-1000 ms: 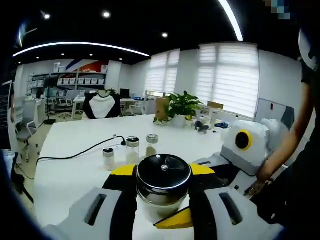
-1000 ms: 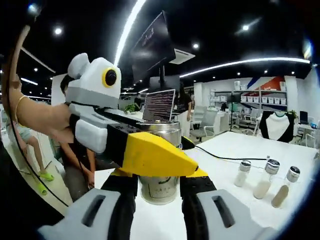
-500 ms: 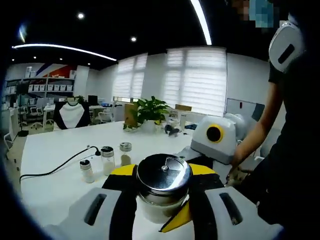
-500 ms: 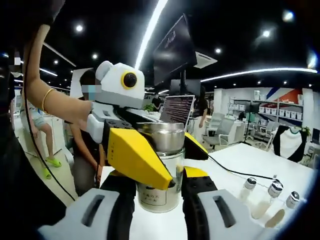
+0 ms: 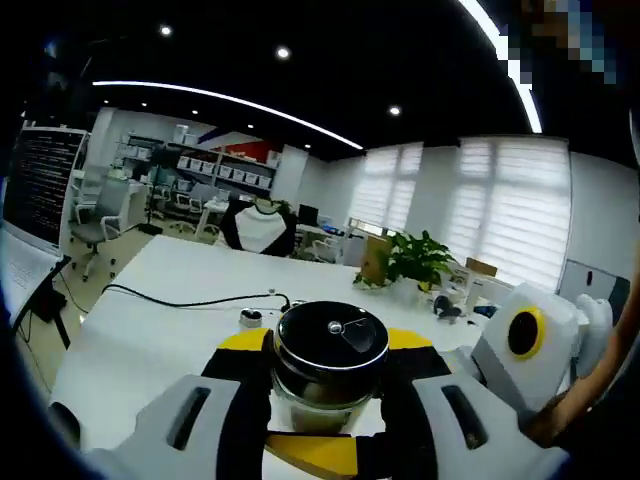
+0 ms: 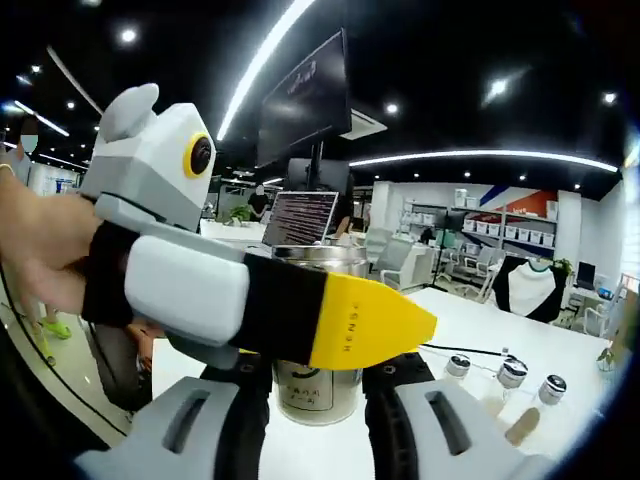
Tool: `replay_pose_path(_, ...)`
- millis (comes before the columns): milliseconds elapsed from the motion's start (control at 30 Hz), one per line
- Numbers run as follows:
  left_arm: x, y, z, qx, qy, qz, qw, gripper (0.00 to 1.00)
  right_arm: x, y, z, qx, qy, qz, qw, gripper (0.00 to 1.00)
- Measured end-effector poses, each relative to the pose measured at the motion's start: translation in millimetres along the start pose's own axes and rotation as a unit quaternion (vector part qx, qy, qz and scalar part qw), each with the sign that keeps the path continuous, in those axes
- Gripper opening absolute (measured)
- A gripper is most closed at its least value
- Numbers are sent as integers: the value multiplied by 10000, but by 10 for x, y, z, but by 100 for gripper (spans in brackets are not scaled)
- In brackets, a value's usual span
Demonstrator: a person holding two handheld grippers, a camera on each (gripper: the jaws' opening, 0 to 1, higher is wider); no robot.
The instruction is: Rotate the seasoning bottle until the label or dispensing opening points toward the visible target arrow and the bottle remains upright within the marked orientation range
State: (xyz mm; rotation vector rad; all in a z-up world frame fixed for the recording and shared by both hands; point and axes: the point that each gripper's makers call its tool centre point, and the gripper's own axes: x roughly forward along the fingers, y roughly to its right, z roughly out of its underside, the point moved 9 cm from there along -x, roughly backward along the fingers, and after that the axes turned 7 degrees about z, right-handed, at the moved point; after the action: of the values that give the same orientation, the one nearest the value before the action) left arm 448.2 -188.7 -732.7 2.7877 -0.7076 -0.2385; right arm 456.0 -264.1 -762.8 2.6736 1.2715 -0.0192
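The seasoning bottle (image 6: pixel 318 388) is a glass jar with a steel lid (image 5: pixel 330 342) and stands upright on the white table (image 5: pixel 130 345). My left gripper (image 5: pixel 328 350) is shut on it at lid height, with yellow pads on both sides. The right gripper (image 6: pixel 320 375) is shut on the jar's lower body. In the right gripper view the left gripper comes in from the left, and its yellow finger (image 6: pixel 375 320) lies level across the jar's front. The right gripper's white body (image 5: pixel 525 345) shows in the left gripper view. I see no arrow mark.
Three small shakers (image 6: pixel 512 375) stand on the table to the right of the jar. A black cable (image 5: pixel 180 298) crosses the table top. An open laptop (image 6: pixel 300 215) and a hanging monitor (image 6: pixel 305 100) are behind the jar. A potted plant (image 5: pixel 420 262) stands far back.
The left gripper has swung around the bottle: its yellow finger slanted downward before and now lies level across the front. Both grippers stay shut on the bottle, and both views have turned.
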Motion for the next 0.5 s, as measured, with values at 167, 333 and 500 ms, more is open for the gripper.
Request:
replay_pose_path(167, -23, 35, 11, 50, -17, -670, 9977, 42, 6, -62, 0, -19, 50, 72, 10000, 32)
replay_pose_path(333, -56, 15, 60, 14, 3, -715, 9974, 41, -1, -77, 24, -50, -10, -48, 10000, 32)
replay_pose_path(500, -78, -64, 94, -71, -90, -549, 9984, 41, -19, -83, 78, 199, -62, -240, 9995, 33)
